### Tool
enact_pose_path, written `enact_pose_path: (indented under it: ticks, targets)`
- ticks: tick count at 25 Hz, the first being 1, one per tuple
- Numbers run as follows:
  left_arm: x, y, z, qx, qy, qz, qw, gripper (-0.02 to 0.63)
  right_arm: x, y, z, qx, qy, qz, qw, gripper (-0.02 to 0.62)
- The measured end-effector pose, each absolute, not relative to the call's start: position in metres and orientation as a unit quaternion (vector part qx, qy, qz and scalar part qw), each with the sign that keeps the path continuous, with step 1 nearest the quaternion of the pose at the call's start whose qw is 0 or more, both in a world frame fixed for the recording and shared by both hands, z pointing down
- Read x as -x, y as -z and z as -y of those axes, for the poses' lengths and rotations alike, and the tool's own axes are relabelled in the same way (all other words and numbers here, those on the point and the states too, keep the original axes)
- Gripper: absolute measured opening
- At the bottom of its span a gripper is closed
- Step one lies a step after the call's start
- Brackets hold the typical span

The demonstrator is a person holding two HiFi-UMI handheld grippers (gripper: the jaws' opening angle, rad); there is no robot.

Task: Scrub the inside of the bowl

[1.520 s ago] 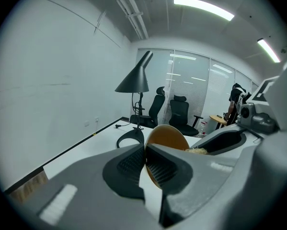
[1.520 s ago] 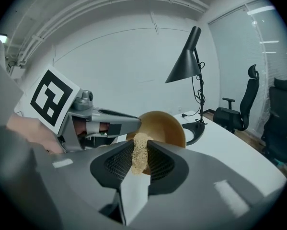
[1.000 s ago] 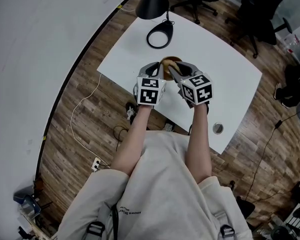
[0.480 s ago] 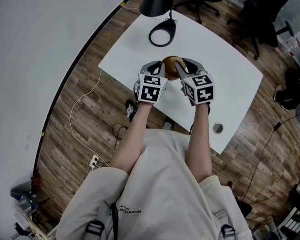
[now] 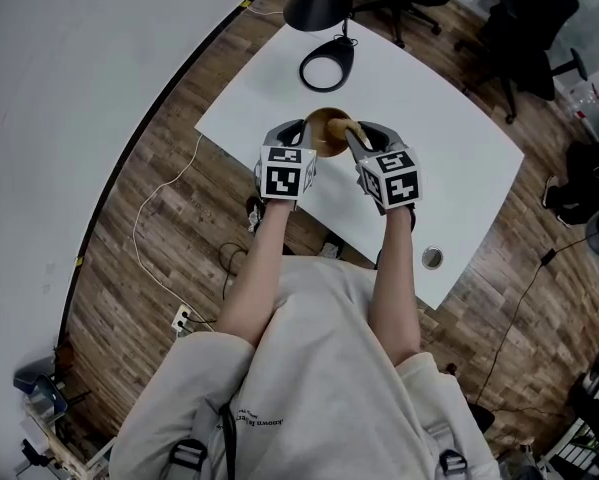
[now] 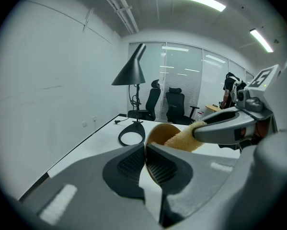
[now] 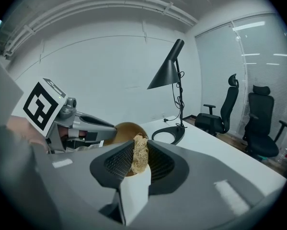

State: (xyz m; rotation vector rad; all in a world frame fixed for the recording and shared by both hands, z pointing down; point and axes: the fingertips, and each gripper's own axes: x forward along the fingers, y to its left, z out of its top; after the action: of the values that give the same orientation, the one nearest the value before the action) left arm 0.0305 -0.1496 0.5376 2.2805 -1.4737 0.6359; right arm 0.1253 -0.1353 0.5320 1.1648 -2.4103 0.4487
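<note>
Head view: both forearms reach forward side by side, the left gripper point(image 5: 297, 134) and right gripper point(image 5: 353, 134) meeting at a round brown wooden bowl point(image 5: 322, 126) by the near edge of the white bench point(image 5: 449, 158)

Left gripper view: its fingers pinch the bowl's rim, the hollow turned toward the right gripper

Right gripper view: its fingers clamp a tan fibrous scrub pad point(image 7: 139, 155), which sits against the bowl's inside

The head view looked steeply down on the table point(image 5: 459, 158). Both gripper views sat low and close above it, facing inward, sharing the bowl point(image 6: 158, 132) and lamp point(image 6: 131, 73).
</note>
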Motion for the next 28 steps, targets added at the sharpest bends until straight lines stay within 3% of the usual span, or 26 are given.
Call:
enact_pose_path:
  ticks: [9, 14, 28]
  targets:
    - [0.012, -0.562, 0.153, -0.764, -0.213, 0.569, 0.216, 0.015, -0.113, -0.536, 0.133, -0.388, -0.174, 0.881, 0.209, 0.107]
    - [0.035, -0.611, 0.141, -0.723, -0.189, 0.582, 0.319, 0.014, -0.144, -0.531, 0.141, -0.423, -0.199, 0.863, 0.193, 0.106]
    - [-0.048, -0.681, 0.114, -0.731, -0.216, 0.449, 0.466, 0.015, -0.194, -0.541, 0.141, -0.489, -0.239, 0.820, 0.180, 0.106]
